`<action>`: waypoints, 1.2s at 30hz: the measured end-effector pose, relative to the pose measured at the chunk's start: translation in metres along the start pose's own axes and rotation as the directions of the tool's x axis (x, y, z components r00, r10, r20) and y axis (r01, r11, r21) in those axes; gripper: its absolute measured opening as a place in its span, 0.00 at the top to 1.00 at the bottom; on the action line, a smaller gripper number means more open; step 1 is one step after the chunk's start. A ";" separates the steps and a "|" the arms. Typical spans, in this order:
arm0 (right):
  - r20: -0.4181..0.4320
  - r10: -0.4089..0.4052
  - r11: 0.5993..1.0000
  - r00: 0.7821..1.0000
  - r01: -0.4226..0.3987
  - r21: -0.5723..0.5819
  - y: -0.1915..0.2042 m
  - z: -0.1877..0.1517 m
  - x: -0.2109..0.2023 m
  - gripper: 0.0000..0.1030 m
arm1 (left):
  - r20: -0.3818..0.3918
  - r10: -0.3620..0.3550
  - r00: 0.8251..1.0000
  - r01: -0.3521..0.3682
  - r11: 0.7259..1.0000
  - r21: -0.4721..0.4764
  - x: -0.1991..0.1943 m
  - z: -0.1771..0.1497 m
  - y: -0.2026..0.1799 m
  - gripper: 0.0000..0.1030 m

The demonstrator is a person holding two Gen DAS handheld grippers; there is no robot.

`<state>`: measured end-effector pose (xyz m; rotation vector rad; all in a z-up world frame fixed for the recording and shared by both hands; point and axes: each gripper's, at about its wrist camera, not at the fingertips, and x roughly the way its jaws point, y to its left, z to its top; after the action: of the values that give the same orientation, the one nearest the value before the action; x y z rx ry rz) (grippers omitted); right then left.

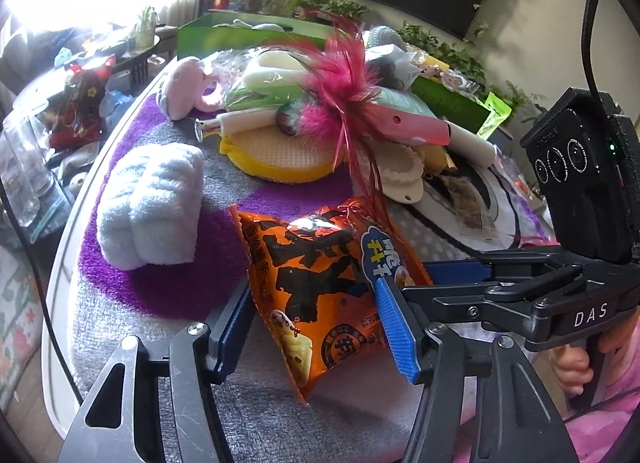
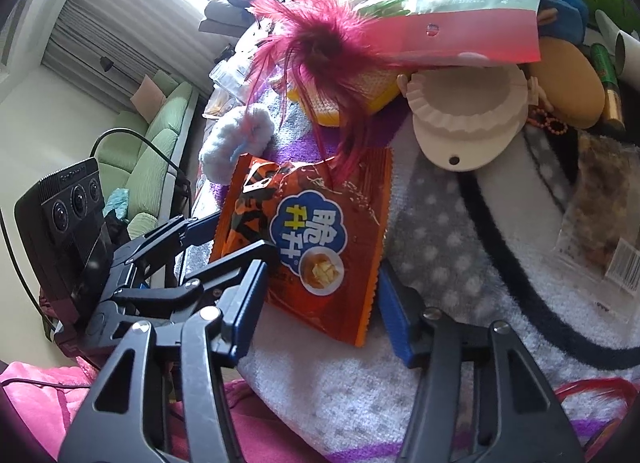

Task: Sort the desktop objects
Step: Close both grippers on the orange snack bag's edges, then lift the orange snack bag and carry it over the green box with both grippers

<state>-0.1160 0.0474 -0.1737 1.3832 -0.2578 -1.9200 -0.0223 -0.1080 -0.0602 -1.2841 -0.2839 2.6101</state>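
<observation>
Broadly, a grey, purple and white towel (image 1: pixel 168 295) covers the tabletop, with a heap of mixed objects at its far side. Largest in the heap is a green box (image 1: pixel 240 37); nearer sit a folded pale blue cloth (image 1: pixel 152 207), a yellow mesh pad (image 1: pixel 280 155), a white dumpling press (image 2: pixel 466 119) and a pink feather toy (image 1: pixel 340 91), its long feathers trailing onto the bag below.

An orange snack bag (image 1: pixel 320 291) lies on the towel at the near edge. Long axis runs from the near edge towards the heap; one crimped short end points at the feathers, the other towards the cameras.

Left gripper (image 1: pixel 316 327): both blue pads pressed against the bag's long sides, clamped on it.

Right gripper (image 2: pixel 324 303): bag sits between its fingers; left pad touches the bag's edge, right pad (image 2: pixel 394 323) just beside it, contact not clear. Cannot tell if it grips.
</observation>
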 end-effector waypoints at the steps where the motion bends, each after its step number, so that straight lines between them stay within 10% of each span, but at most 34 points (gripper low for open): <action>1: 0.001 0.000 1.000 1.000 0.000 -0.001 0.000 0.000 0.000 0.47 | 0.002 0.003 1.000 -0.003 1.000 0.006 0.000 0.000 -0.001 0.41; 36: 0.157 -0.005 0.996 0.988 0.020 -0.092 0.037 0.015 -0.063 0.48 | 0.178 -0.017 0.984 -0.005 0.993 0.121 -0.057 0.051 -0.029 0.47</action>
<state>-0.1037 0.0600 -0.1012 1.1776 -0.2325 -2.0283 -0.0252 -0.0997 0.0212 -1.0110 -0.1547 2.6950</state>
